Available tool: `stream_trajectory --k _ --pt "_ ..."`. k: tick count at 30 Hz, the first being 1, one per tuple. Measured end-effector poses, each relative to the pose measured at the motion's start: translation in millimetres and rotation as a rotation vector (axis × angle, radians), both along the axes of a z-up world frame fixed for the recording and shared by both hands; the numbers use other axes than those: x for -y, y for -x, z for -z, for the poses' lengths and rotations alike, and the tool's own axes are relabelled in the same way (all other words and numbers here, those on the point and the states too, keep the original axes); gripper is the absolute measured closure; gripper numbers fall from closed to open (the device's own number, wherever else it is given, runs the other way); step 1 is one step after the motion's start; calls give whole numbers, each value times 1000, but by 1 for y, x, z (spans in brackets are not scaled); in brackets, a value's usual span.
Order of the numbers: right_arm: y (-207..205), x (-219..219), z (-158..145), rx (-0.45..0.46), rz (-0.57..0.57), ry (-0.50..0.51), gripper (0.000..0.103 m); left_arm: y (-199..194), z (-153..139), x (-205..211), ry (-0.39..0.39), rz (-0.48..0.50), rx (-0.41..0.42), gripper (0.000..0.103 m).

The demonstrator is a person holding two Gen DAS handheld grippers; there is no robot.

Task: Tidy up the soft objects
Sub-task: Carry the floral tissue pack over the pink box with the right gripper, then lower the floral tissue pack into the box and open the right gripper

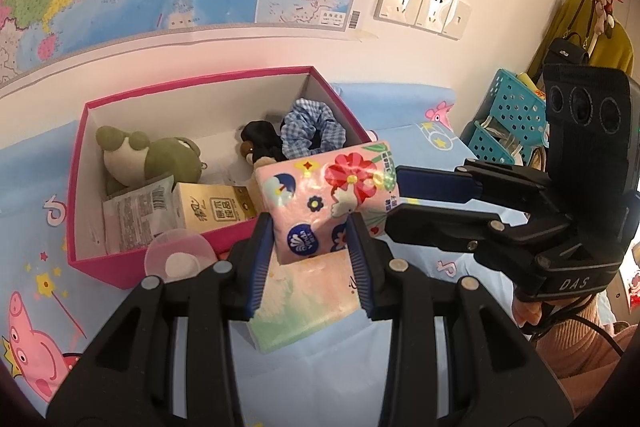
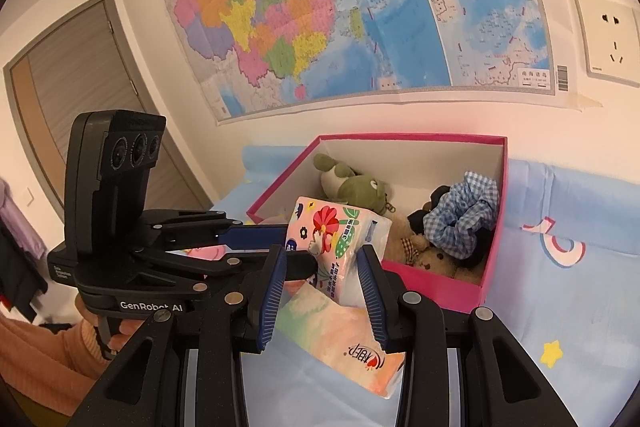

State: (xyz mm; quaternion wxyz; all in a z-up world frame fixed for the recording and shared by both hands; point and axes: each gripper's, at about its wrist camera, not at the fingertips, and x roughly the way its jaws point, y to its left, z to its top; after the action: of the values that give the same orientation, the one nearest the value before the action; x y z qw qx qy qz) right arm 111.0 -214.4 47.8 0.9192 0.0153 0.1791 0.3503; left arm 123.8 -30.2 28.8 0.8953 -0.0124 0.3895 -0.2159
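Note:
A pink flowered tissue pack (image 1: 320,187) hangs just in front of the pink box (image 1: 76,187), above the bedsheet. My left gripper (image 1: 310,219) is shut on its lower end, a blue pad pressing each side. My right gripper (image 1: 392,203) comes in from the right, and its fingertips pinch the pack's right end. In the right wrist view the same pack (image 2: 340,223) stands between the right gripper's (image 2: 322,253) pads, with the left gripper (image 2: 298,247) clamped on its left edge. A second, pastel tissue pack (image 2: 352,339) lies flat on the sheet underneath.
The pink box (image 2: 496,227) holds a green frog plush (image 1: 152,155), a blue checked scrunchie (image 1: 312,131), a dark bear plush (image 1: 260,143), a yellow tissue pack (image 1: 216,207) and a wipes packet (image 1: 132,219). A clear plastic cup (image 1: 176,255) leans on its front. Teal baskets (image 1: 508,115) stand far right.

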Motion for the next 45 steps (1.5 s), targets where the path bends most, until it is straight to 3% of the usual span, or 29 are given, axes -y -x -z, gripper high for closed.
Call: stream_trajectory --k 45 --pt "-34 -13 -12 -2 25 -23 64 -40 -4 -12 -26 -64 -4 64"
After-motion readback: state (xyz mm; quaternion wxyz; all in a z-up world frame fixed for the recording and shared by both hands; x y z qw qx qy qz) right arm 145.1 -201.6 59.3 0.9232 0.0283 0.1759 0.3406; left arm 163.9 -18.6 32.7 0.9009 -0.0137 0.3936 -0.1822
